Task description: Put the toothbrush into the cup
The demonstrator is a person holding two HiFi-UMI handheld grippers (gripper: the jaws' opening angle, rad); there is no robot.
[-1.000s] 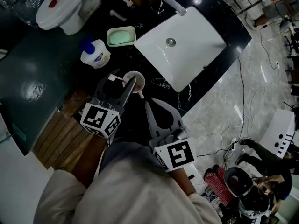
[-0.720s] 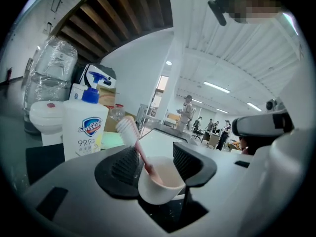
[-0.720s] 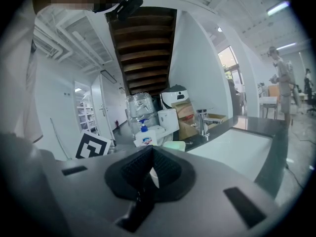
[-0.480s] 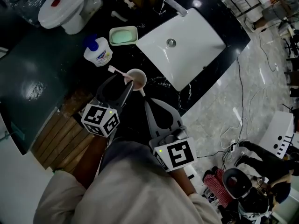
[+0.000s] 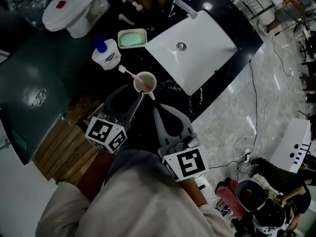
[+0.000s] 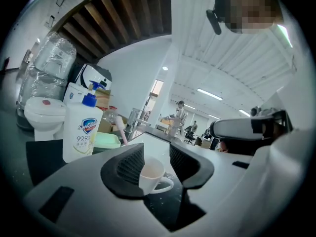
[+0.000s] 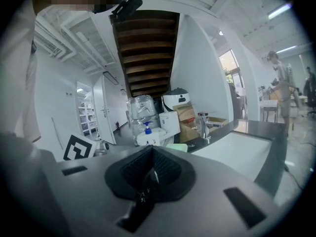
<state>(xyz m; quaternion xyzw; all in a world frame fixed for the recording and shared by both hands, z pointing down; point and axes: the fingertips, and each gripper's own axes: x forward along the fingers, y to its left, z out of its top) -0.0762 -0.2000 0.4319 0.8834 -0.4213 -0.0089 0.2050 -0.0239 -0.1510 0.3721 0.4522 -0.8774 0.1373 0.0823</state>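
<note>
A small white cup (image 5: 145, 82) stands on the black counter (image 5: 163, 100) in front of the sink. A pink toothbrush (image 5: 126, 71) leans in the cup with its white head up and to the left; it also shows in the left gripper view (image 6: 120, 130). My left gripper (image 5: 129, 95) is just short of the cup with its jaws apart and closing. The cup (image 6: 150, 174) shows past the pads (image 6: 129, 166), untouched, and nothing is gripped. My right gripper (image 5: 154, 108) rests beside it, shut and empty, its pads (image 7: 150, 169) meeting.
A white soap bottle (image 5: 106, 55) and a green soap dish (image 5: 132, 38) stand behind the cup. The white sink (image 5: 192, 48) with its faucet (image 5: 180, 4) lies to the right. A toilet (image 5: 74, 6) is at the far left, wooden slats (image 5: 64, 142) at the near left.
My left gripper has drawn back from the cup toward me. The toothbrush stays leaning in the cup. The right gripper has not moved.
</note>
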